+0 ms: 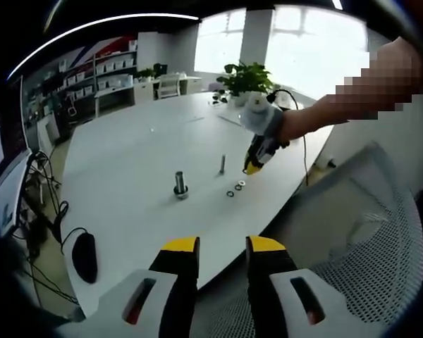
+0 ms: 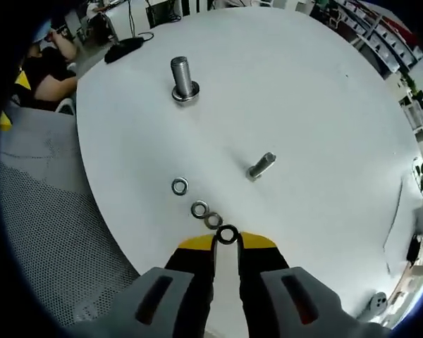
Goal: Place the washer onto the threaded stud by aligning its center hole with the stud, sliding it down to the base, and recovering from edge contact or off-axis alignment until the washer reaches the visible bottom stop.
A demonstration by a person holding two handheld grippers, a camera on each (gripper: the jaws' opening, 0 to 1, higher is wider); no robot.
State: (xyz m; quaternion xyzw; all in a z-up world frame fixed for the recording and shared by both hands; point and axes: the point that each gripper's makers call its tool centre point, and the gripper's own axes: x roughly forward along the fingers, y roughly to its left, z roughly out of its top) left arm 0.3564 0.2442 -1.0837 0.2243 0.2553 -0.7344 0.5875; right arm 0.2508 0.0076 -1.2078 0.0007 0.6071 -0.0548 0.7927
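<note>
Bright daylight, blown-out windows (image 1: 296, 49), soft shadows, fisheye-warped edges

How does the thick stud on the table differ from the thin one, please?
The thick stud is clearly wider than the thin stud. The thick stud already carries a ring at its base, while the thin stud's base looks bare. From the right gripper, the thick stud stands farther off than the thin stud. Both are grey metal, standing upright on the white table, apart from the loose washers.
</note>
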